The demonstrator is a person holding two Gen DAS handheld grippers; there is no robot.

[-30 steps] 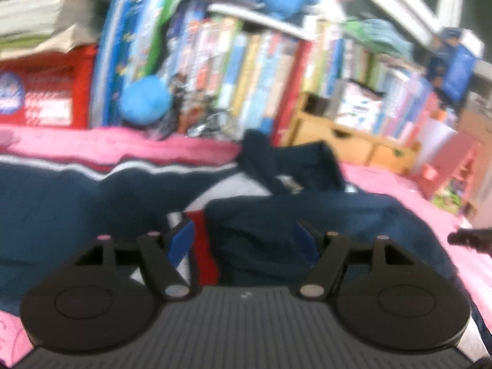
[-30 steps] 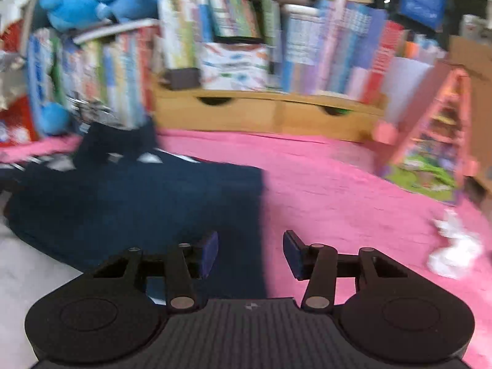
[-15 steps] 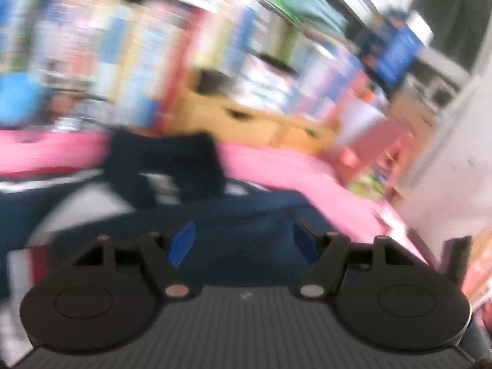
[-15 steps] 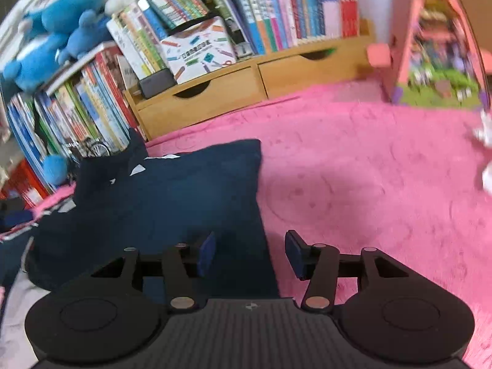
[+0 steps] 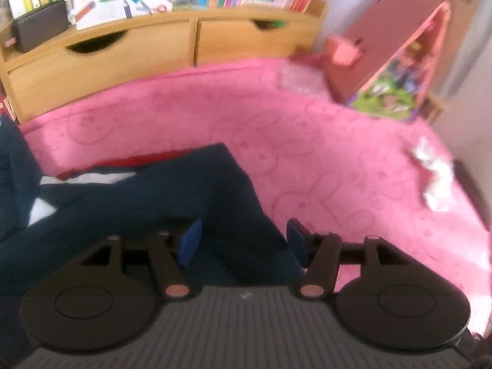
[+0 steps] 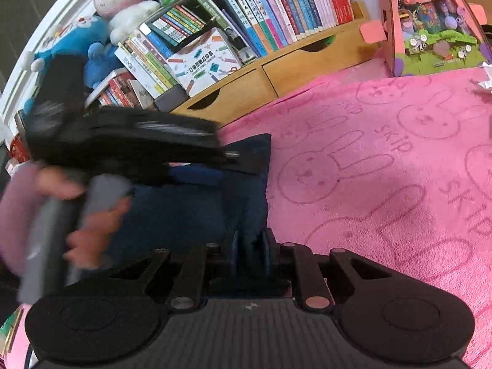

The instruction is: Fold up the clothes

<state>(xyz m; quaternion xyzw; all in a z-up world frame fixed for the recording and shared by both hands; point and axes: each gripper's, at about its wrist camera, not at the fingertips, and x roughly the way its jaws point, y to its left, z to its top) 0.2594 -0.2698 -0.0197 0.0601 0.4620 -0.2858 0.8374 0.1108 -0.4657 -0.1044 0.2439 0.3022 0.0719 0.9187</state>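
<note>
A navy garment [image 5: 172, 196] with red and white parts lies on the pink blanket [image 5: 323, 153]. My left gripper [image 5: 243, 240] is open, its blue pads on either side of the garment's right edge. In the right wrist view the same navy garment [image 6: 196, 212] lies ahead, and my right gripper [image 6: 250, 243] is shut on its near right edge. The left gripper's black body [image 6: 123, 144], held by a hand, hovers over the garment's far part in the right wrist view.
A wooden drawer unit [image 5: 184, 43] with books on top stands behind the blanket. A pink toy house [image 6: 430, 21] stands at the right. Crumpled white paper [image 5: 436, 178] lies on the blanket's right side. Plush toys [image 6: 117, 3] sit on the books.
My left gripper swung right to the garment's right edge. My right gripper closed onto the garment's near edge, and the left gripper came into its view.
</note>
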